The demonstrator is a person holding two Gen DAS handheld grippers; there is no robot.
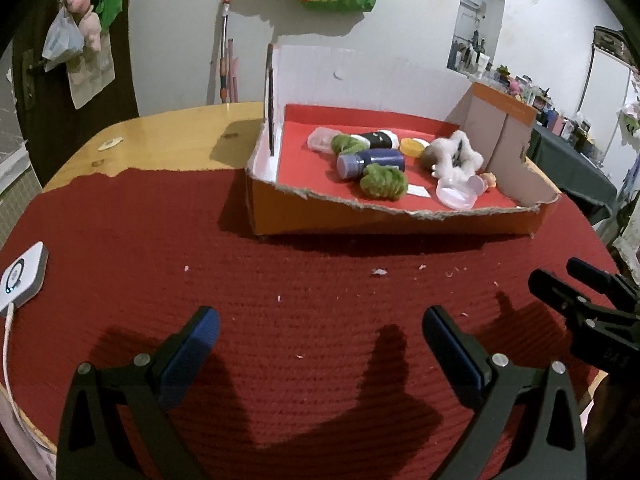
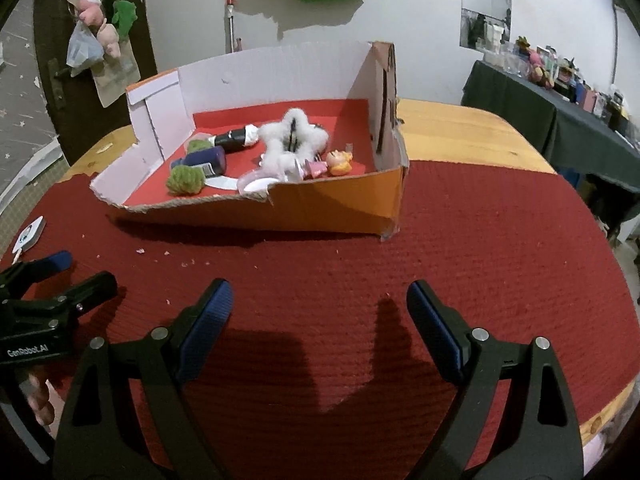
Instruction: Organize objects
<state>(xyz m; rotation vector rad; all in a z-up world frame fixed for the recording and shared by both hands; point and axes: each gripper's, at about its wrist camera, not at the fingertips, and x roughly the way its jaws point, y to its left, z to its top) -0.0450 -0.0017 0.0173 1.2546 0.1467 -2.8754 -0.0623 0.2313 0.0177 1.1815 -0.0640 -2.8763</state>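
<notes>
Both the left gripper (image 1: 320,336) and right gripper (image 2: 320,308) are held released and empty over the red mat (image 1: 280,300), with the torn cardboard box (image 1: 360,216) sat well ahead of the fingers. Its ragged low front wall could probably get snagged or the whole box shoved on a reach in. The blue bottle (image 1: 370,162) inside is lying on its side, long axis across the box, cap toward the left.

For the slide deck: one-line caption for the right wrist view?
Open right gripper over the red mat, facing a torn cardboard box of small objects.
</notes>
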